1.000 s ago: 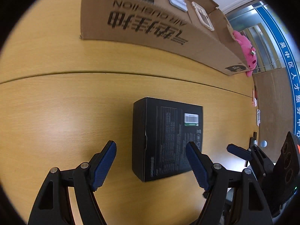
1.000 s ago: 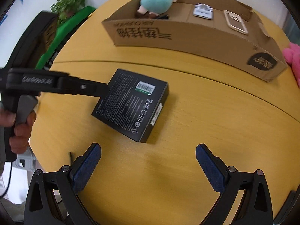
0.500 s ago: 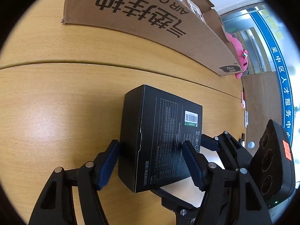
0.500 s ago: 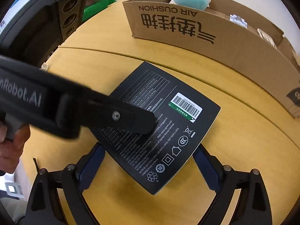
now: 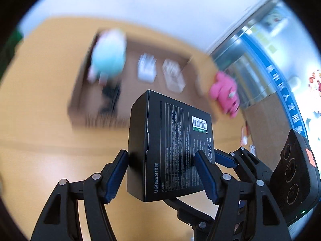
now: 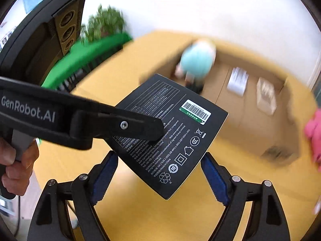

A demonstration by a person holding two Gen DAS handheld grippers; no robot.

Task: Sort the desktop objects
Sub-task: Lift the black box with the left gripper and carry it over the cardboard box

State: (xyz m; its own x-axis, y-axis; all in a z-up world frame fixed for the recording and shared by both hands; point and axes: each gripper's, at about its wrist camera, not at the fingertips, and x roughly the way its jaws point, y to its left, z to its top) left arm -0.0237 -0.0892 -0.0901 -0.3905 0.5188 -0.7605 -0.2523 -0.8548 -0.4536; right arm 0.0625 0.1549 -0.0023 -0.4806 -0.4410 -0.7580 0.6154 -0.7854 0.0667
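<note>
A black UGREEN box (image 5: 170,148) with a barcode label is held in the air above the wooden table (image 5: 40,140). My left gripper (image 5: 162,172) is shut on the box, one pad on each side. My right gripper (image 6: 158,176) is shut on the same box (image 6: 172,132) from the other side, its pads touching two opposite edges. In the right wrist view the left gripper's finger (image 6: 124,124) lies across the box top. The open cardboard box (image 5: 140,84) lies beyond, blurred.
The cardboard box (image 6: 240,104) holds a teal plush toy (image 5: 108,58), two white packets (image 5: 147,70) and a dark item. A pink plush toy (image 5: 224,94) lies at its right end. A green plant (image 6: 104,26) stands past the table's far left.
Both grippers closed on the black box and lifted it off the table. The views now look down into the cardboard box, blurred by motion.
</note>
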